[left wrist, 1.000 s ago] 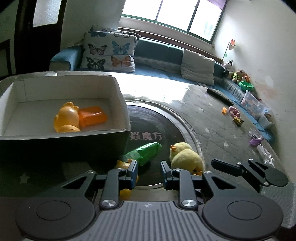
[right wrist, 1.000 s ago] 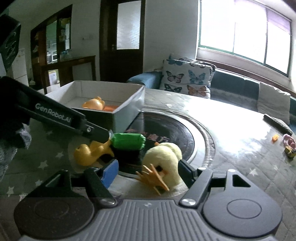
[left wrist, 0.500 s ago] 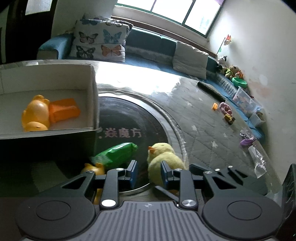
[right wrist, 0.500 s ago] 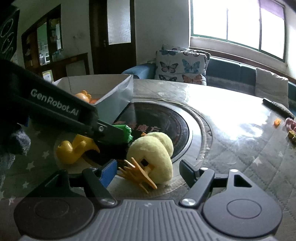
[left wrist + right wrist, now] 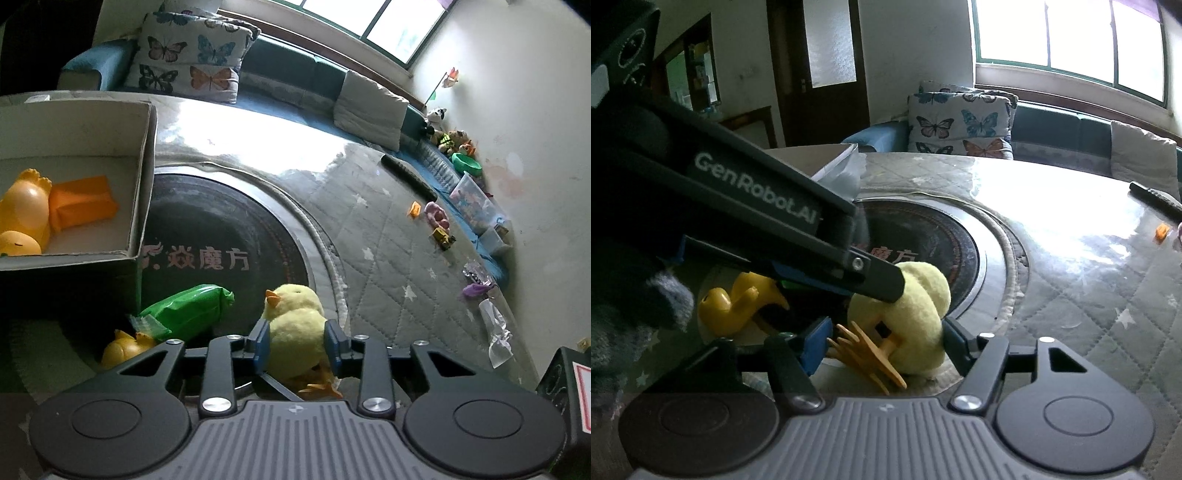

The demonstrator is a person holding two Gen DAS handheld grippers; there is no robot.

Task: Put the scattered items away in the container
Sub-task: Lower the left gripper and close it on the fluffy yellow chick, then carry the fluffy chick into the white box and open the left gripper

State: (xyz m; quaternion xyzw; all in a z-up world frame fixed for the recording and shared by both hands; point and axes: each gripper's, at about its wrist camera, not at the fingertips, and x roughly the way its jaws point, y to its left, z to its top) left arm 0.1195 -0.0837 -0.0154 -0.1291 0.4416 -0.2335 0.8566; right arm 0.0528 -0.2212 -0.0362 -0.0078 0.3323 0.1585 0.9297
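A yellow plush chick (image 5: 295, 325) lies on the table at the rim of the dark round inset. My left gripper (image 5: 295, 345) has its jaws on both sides of the chick's body, touching it. In the right wrist view the chick (image 5: 916, 332) lies between the open jaws of my right gripper (image 5: 886, 341), and the left gripper's arm (image 5: 757, 206) crosses above it. A green packet (image 5: 188, 310) and a yellow rubber duck (image 5: 122, 349) lie left of the chick. The cardboard box (image 5: 146, 177) holds a yellow duck (image 5: 24, 214) and an orange packet (image 5: 81, 201).
Small toys (image 5: 437, 221) and a black remote (image 5: 408, 175) lie at the table's far right. A clear plastic scrap (image 5: 496, 332) lies near the right edge. A sofa with butterfly cushions (image 5: 188, 62) runs behind the table.
My left gripper has moved right, opened wider and come around the plush chick. The right gripper has moved a little closer to the chick, still open.
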